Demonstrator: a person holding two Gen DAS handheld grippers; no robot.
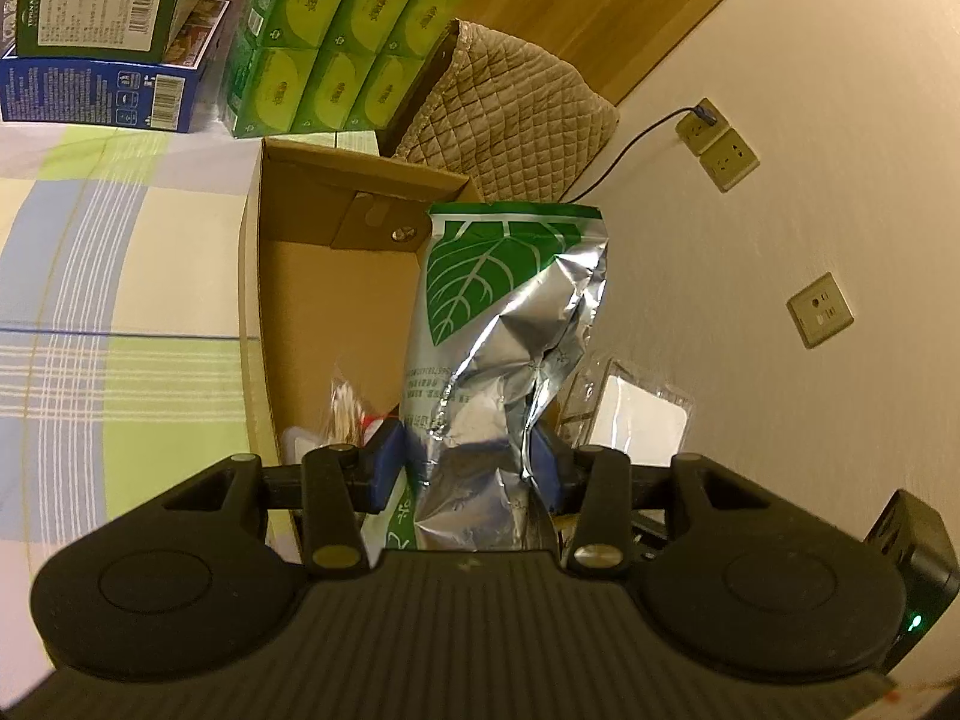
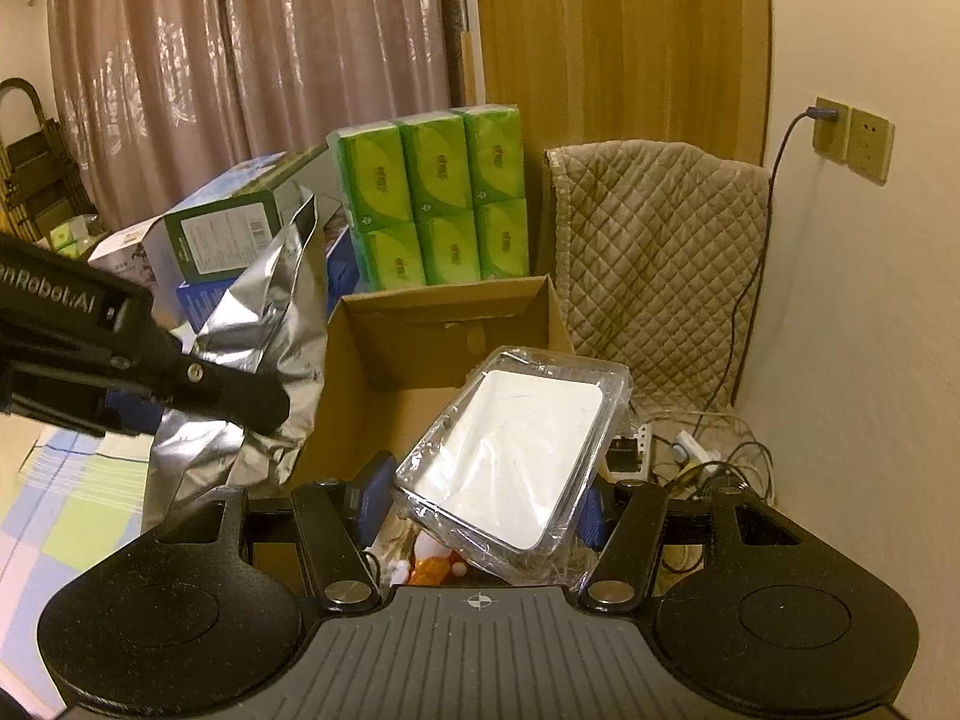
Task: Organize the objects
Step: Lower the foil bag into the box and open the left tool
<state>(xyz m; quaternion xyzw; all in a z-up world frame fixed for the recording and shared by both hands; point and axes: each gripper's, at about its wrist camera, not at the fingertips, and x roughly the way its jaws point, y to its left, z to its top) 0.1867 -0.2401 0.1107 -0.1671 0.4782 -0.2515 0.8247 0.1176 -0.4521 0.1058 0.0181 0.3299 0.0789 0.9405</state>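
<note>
My left gripper [image 1: 471, 465] is shut on a silver foil bag with a green leaf print [image 1: 510, 324] and holds it upright over an open cardboard box [image 1: 336, 300]. The bag also shows in the right wrist view [image 2: 252, 354], with the left gripper's arm across it. My right gripper [image 2: 480, 501] is shut on a clear plastic tray with a white inside [image 2: 516, 450] and holds it tilted over the near end of the same box [image 2: 444, 330]. The tray shows at the bag's right in the left wrist view [image 1: 636, 414]. Small packets [image 1: 348, 408] lie in the box.
A green pack of tissue boxes [image 2: 432, 198] stands behind the box. Blue and green cartons [image 1: 102, 36] are stacked to its left. A quilted cover [image 2: 654, 252] leans at the wall. Cables and a power strip [image 2: 690, 444] lie on the floor. A checked cloth [image 1: 90, 276] lies beside the box.
</note>
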